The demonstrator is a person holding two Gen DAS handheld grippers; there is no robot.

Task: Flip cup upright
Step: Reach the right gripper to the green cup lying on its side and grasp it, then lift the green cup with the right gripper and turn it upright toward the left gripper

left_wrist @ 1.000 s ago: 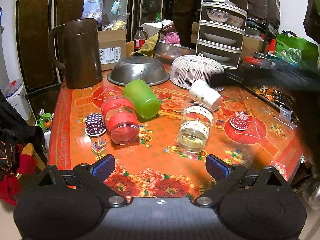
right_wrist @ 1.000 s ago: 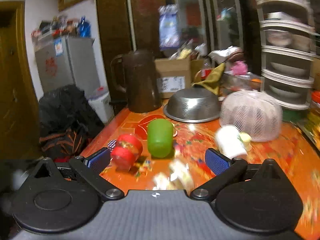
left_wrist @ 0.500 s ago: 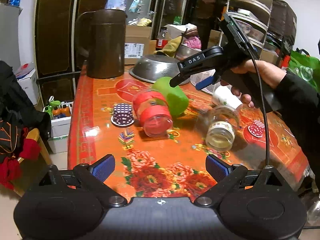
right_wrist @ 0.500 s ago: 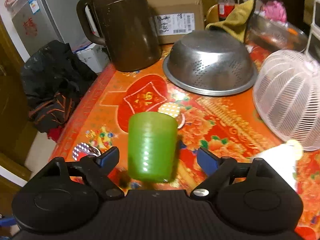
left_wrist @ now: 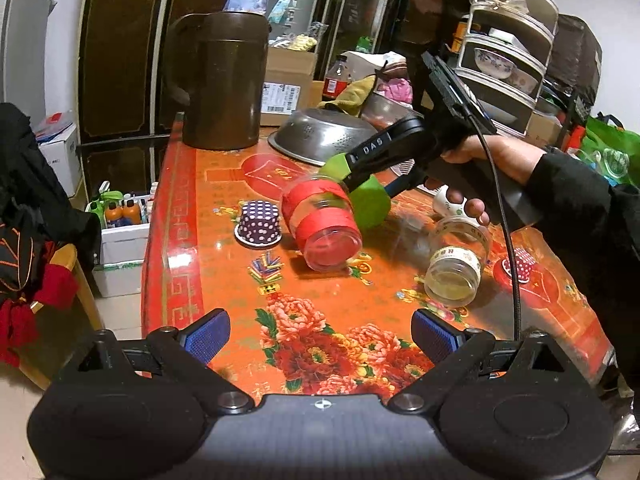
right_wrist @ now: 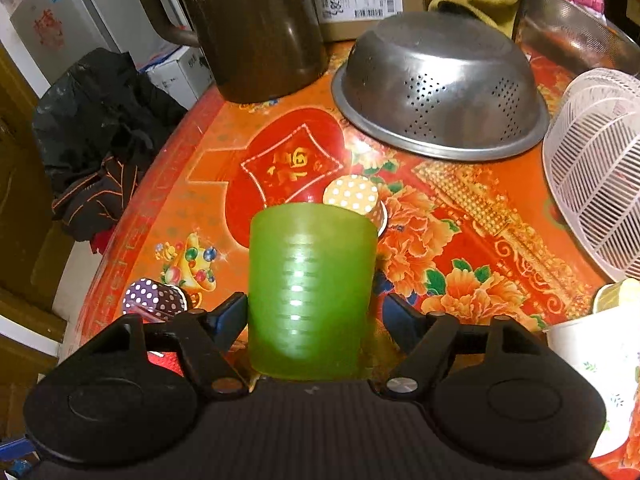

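Both tongs (right_wrist: 314, 314) seemingly astride green cup (right_wrist: 310, 292).

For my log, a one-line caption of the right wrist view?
Right gripper straddles the toppled green cup, jaws not yet shut.

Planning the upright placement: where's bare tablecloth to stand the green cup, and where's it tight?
Free: the red medallion between brown pitcher and steel colander, and the near flower patch ahead of the left gripper. Crowded: around the green cup, with red jar, glass jar and paper cup close.
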